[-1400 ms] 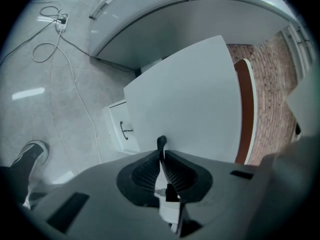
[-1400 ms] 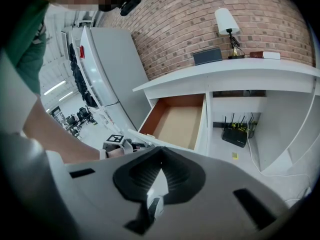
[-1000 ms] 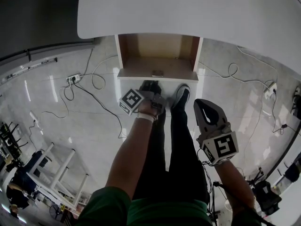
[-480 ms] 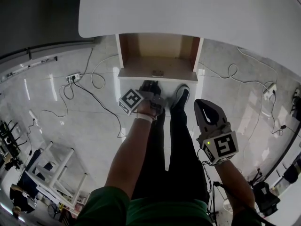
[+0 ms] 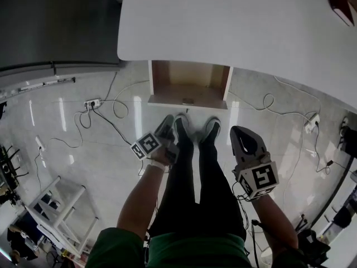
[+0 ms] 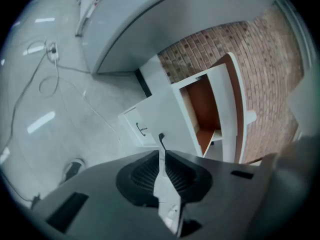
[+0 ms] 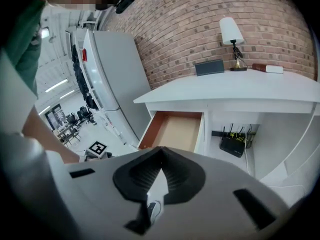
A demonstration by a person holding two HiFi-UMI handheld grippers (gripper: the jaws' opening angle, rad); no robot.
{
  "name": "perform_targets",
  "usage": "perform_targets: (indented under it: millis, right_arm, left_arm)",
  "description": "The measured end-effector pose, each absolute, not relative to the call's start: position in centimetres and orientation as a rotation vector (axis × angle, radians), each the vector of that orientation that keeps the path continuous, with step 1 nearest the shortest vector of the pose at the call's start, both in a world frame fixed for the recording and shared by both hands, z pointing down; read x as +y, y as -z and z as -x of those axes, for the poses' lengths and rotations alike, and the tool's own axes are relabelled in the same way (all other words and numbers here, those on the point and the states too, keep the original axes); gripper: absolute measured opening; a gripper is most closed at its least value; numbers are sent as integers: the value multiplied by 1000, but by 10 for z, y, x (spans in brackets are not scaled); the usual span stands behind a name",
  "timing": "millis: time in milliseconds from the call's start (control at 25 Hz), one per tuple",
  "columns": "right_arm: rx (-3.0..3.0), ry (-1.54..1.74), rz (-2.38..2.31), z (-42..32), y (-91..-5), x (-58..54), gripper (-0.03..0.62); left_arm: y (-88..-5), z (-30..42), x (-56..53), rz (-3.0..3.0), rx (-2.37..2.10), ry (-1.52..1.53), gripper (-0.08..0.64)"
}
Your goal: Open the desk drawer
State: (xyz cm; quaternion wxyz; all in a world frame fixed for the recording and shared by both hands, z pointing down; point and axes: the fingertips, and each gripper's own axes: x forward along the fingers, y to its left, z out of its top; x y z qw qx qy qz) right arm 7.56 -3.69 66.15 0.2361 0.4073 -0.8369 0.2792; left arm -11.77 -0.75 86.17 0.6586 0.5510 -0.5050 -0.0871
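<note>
Fully extended white desk drawer with a brown wooden interior (image 5: 188,84), upper centre of the head view. It projects from under the white desk (image 5: 223,21), front panel toward the person's shoes (image 5: 192,130). Below, the left gripper (image 6: 161,153) and the right gripper (image 7: 160,156), each with a black-and-white square-marker cube, have their jaws pressed together, empty.

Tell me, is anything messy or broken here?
Nothing looks broken or spilled. The drawer sits pulled out of the desk, straight, not crooked. The only messy bit is the loose cables curling over the floor on both sides of it.
</note>
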Motion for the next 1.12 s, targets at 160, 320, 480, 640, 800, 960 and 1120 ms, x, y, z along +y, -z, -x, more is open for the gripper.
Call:
perform_targets:
  millis: [160,320,480,640,800,960,1120]
  right_arm:
    - [-2356,-710,-1179,-76,-606,-57,0]
    - [-2440,-585,-1227,-80,-549,-87,0]
    - [-2487,-516,-1299,-88,-493,-107,0]
    - [-2561,-417,-1338,-85,-424,-123,0]
    - [-2662,-305,-1370,-80,-351,-136,0]
    - [-2735,-176,-1406,-78,-290,-140,0]
    - [-2775,-69,-1431,-80,-242,-137,0]
  left_arm:
    - [-811,157,7,-1349,-1260,-6,28]
    - [-731,177,-26,-1552,-1420,-139,28]
    - [-628,166,-68,-1831,-1543,-298,28]
    - [-512,140,-107,-2166,-1616,-377,28]
    - [-400,111,-136,-2374,-1675,-284,27]
    - [-304,80,-145,-2575,-1709,-164,28]
    - [-239,57,-137,-2746,-1717,-102,26]
